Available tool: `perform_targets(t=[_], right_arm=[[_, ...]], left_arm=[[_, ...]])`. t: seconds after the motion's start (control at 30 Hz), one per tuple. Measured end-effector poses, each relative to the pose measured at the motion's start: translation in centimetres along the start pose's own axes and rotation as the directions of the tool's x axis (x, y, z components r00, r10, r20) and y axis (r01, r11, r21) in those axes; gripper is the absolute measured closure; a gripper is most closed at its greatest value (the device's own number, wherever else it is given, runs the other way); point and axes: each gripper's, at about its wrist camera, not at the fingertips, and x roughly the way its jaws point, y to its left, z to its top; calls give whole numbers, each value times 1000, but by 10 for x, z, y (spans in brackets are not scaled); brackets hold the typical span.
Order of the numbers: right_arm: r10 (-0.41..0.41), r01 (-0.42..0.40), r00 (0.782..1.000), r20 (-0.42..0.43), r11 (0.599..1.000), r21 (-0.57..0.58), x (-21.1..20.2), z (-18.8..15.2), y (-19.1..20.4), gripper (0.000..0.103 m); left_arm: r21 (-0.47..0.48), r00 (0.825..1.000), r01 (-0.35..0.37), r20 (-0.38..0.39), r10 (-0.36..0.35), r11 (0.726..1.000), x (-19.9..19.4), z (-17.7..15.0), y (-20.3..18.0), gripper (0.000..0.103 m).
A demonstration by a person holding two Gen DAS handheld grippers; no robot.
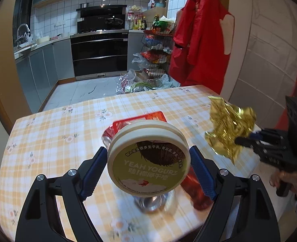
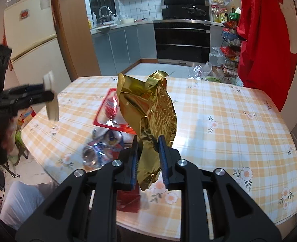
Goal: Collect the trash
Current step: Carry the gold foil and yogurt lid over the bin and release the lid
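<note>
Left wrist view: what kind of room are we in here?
Most likely a home kitchen with a dining corner: a built-in oven under a stove, a sink with tap, and a table in a checked floral cloth.

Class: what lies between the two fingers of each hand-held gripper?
Left wrist view: a yogurt tub sits between the left fingers. Right wrist view: crumpled gold foil between the right fingers.
</note>
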Motion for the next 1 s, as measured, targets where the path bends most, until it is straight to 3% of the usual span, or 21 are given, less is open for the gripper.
perform_targets(t=[0.47, 0.73, 1.0], right_arm=[[26, -24, 999, 28, 999, -40, -57, -20, 54, 81], [41, -39, 999, 29, 997, -65, -78, -35, 79, 81], [70, -68, 997, 23, 993, -96, -91, -42, 101, 81]], left_arm=[[-122, 996, 69, -39, -75, 990, -80, -97, -21, 22], [-169, 987, 90, -118, -111, 982, -88, -155, -35, 22], [-192, 965, 163, -172, -197, 968, -85, -172, -45, 20]])
